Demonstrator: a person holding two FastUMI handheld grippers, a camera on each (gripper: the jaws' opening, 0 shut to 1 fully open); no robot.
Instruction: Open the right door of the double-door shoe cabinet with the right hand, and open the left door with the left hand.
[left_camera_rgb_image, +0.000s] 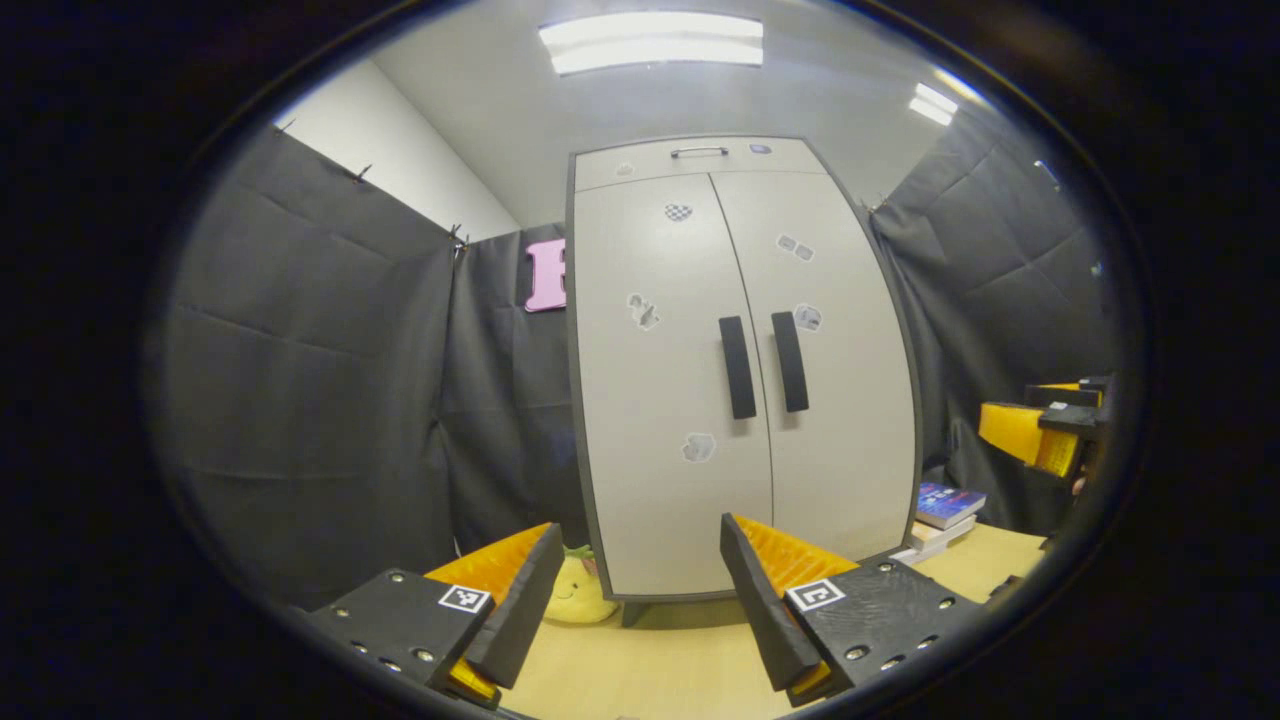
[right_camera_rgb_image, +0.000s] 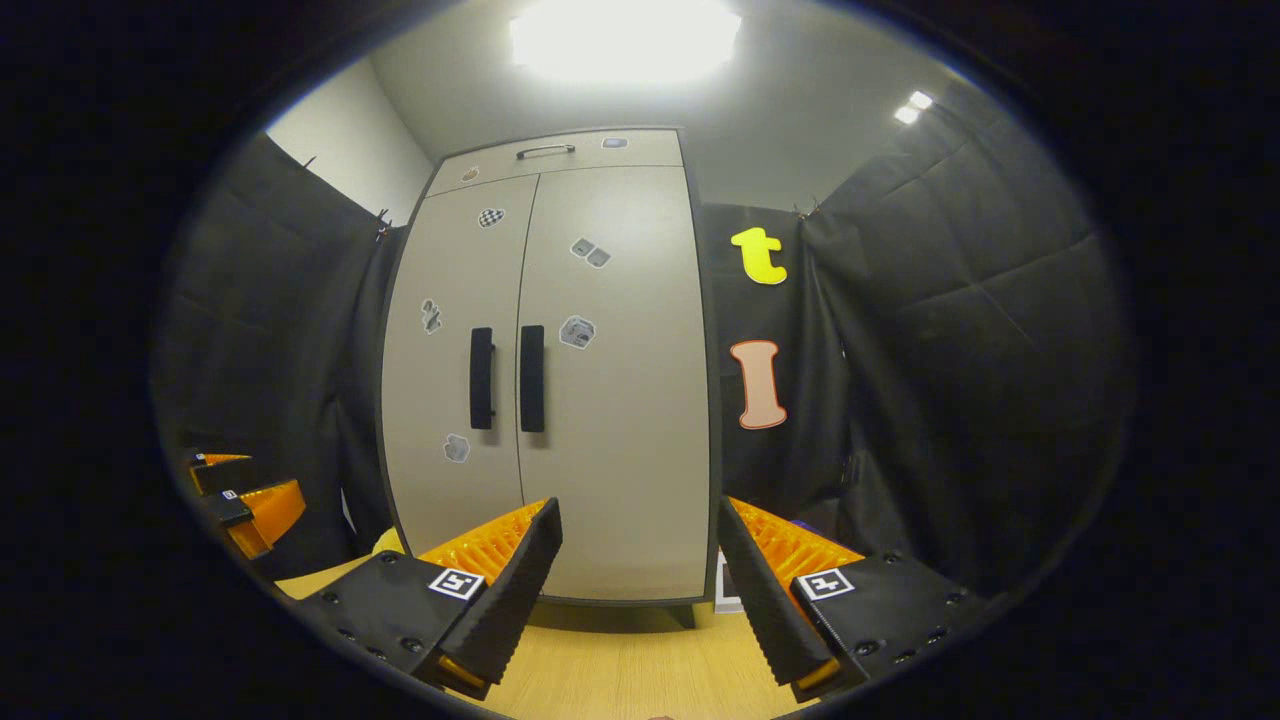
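A pale double-door shoe cabinet (left_camera_rgb_image: 740, 360) (right_camera_rgb_image: 560, 380) stands upright on the wooden floor with both doors closed. Its left door handle (left_camera_rgb_image: 737, 367) (right_camera_rgb_image: 481, 378) and right door handle (left_camera_rgb_image: 789, 361) (right_camera_rgb_image: 531, 378) are dark vertical bars beside the centre seam. My left gripper (left_camera_rgb_image: 637, 540) is open, well short of the cabinet and low before the left door. My right gripper (right_camera_rgb_image: 637, 525) is open too, low before the right door with nothing between its fingers. The right gripper (left_camera_rgb_image: 1040, 432) also shows at the far right of the left gripper view, and the left gripper (right_camera_rgb_image: 240, 505) at the far left of the right gripper view.
A stack of books (left_camera_rgb_image: 942, 515) lies on the floor right of the cabinet. A yellow plush toy (left_camera_rgb_image: 575, 590) sits at the cabinet's lower left corner. A drawer with a metal handle (left_camera_rgb_image: 699, 152) tops the cabinet. Black cloth walls close in on both sides.
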